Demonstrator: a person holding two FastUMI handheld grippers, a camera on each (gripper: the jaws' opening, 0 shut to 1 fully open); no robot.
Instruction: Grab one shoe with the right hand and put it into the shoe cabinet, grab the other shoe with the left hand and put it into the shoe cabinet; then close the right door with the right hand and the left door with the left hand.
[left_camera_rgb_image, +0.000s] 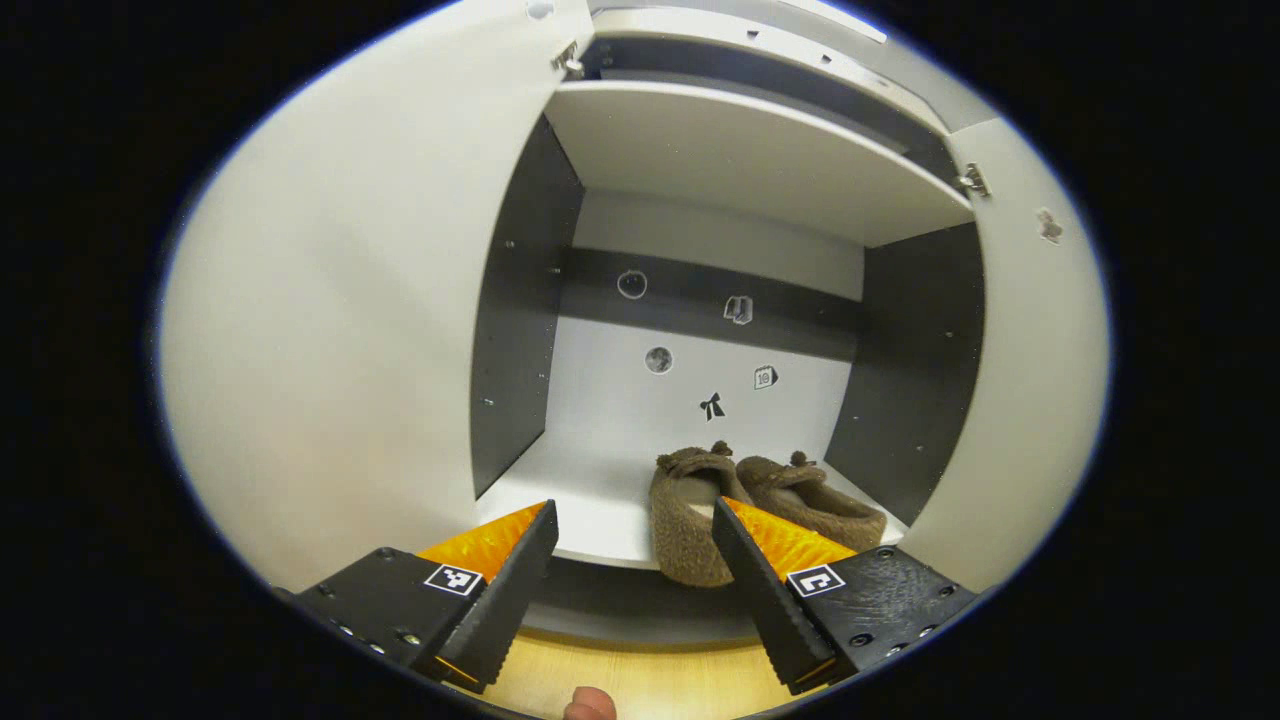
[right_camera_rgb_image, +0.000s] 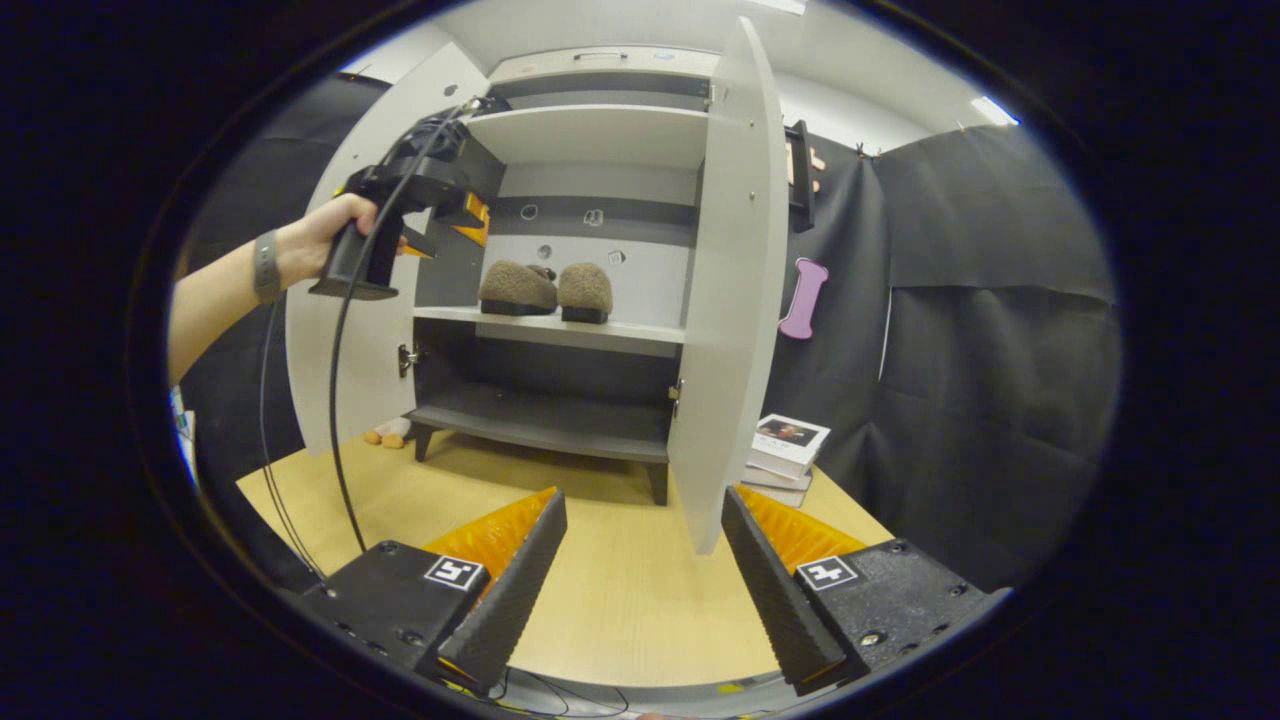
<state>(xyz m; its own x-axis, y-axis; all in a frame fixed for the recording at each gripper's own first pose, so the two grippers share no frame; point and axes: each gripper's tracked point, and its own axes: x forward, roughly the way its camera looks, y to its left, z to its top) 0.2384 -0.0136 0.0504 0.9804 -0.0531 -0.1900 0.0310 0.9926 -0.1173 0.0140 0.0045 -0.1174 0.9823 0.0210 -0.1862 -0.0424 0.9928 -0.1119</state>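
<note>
Two brown fuzzy shoes lie side by side on the white middle shelf (left_camera_rgb_image: 590, 500) of the shoe cabinet: one shoe (left_camera_rgb_image: 690, 515) nearer me, the other shoe (left_camera_rgb_image: 815, 500) to its right. The right gripper view has them as the left shoe (right_camera_rgb_image: 517, 287) and right shoe (right_camera_rgb_image: 586, 290). My left gripper (left_camera_rgb_image: 635, 590) is open and empty just in front of the shelf, held by a hand (right_camera_rgb_image: 320, 235). My right gripper (right_camera_rgb_image: 645, 590) is open and empty, well back from the cabinet. The left door (left_camera_rgb_image: 330, 330) and the right door (right_camera_rgb_image: 730, 290) both stand open.
The cabinet stands on a light wooden floor (right_camera_rgb_image: 600, 590). A stack of books (right_camera_rgb_image: 785, 455) lies right of it, behind the right door. A pink bone-shaped toy (right_camera_rgb_image: 803, 297) hangs on the black wall. Small orange items (right_camera_rgb_image: 383, 438) sit by the cabinet's left foot. A cable (right_camera_rgb_image: 335, 420) hangs from the left gripper.
</note>
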